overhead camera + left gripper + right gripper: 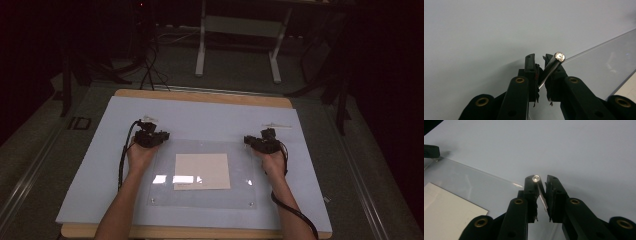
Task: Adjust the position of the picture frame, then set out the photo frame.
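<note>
Two tongs are at work on the worktop [90, 165], one in each hand. The left tongs [150, 134] sit at the far left corner of one clear plastic sheet [240, 192]; the right tongs [261, 140] sit at its far right corner. Each pair of tongs is closed narrowly on one slim metal pin, so there are two pins in all. In the left gripper view the left tongs [539, 60] clamp the left pin [554, 65], whose shiny round head stands up beside the tip of one jaw, with the shaft slanting down between the pads. In the right gripper view the right tongs [541, 180] clamp the right pin [539, 188] the same way, its bright head at the tip of the other jaw.

One pale card [201, 171] lies under the middle of the clear sheet. The sheet rests on one light blue mat that covers most of the wooden worktop. In the right gripper view, the card [446, 207] shows at lower left, well apart from the pin.
</note>
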### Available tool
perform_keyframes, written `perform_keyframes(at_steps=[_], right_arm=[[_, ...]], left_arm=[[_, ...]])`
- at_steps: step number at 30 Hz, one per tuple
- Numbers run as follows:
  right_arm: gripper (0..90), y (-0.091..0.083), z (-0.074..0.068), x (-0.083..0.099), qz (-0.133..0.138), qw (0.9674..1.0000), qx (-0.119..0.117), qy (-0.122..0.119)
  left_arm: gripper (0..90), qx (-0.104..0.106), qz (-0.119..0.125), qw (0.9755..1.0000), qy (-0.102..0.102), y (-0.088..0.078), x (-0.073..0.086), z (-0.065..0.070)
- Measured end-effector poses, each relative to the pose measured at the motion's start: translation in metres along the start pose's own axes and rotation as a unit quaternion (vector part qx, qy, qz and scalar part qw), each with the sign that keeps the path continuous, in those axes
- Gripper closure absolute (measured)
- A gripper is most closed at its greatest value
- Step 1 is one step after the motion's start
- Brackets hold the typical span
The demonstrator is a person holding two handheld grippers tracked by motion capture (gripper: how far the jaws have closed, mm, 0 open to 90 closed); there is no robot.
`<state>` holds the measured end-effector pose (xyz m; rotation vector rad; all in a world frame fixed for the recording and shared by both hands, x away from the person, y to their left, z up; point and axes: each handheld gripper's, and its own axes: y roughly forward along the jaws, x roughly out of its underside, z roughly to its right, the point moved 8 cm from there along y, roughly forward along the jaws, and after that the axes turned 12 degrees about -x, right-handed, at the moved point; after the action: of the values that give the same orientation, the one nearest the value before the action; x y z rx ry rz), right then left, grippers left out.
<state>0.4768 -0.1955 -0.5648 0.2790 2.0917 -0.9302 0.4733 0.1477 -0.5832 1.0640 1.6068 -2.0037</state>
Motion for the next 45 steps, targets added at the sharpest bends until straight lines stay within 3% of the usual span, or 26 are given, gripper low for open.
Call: perform_keyframes(at_steps=[4,11,21,26,29,35,39,42,45], right_arm=[[80.1,-0.001,-0.001,0.001,0.0,0.9999,0.013,-0.007],[80.2,-0.001,-0.001,0.001,-0.001,0.9999,0.013,-0.01],[80.5,-0.002,-0.001,0.002,-0.003,0.9998,0.014,-0.015],[80.4,-0.002,-0.002,0.003,0.002,0.9997,0.013,-0.019],[80.2,-0.002,-0.001,0.003,0.007,0.9997,0.007,-0.02],[79.0,-0.005,-0.004,0.003,0.017,0.9988,0.022,-0.04],[74.1,-0.013,-0.01,-0.002,0.036,0.9967,0.021,-0.069],[74.6,-0.017,-0.011,-0.004,0.031,0.9945,0.037,-0.093],[75.3,-0.019,-0.012,-0.005,0.028,0.9939,0.036,-0.101]], left_arm=[[80.7,0.001,0.0,1.0,0.002,0.0,0.0,0.0],[80.8,-0.003,0.001,1.0,0.004,0.001,-0.001,0.0],[79.9,-0.003,0.007,0.9999,-0.008,0.002,-0.001,0.001],[72.9,-0.002,0.044,0.999,-0.01,-0.007,-0.005,0.001],[72.3,-0.006,0.05,0.9987,-0.001,-0.013,-0.006,0.0],[74.9,0.001,0.073,0.9973,-0.011,-0.024,-0.008,-0.004],[80.1,0.01,0.077,0.9969,-0.015,-0.025,-0.007,-0.002],[80.8,0.008,0.082,0.9965,-0.016,-0.025,-0.006,-0.003],[80.6,0.007,0.081,0.9965,-0.016,-0.026,-0.005,-0.002]])
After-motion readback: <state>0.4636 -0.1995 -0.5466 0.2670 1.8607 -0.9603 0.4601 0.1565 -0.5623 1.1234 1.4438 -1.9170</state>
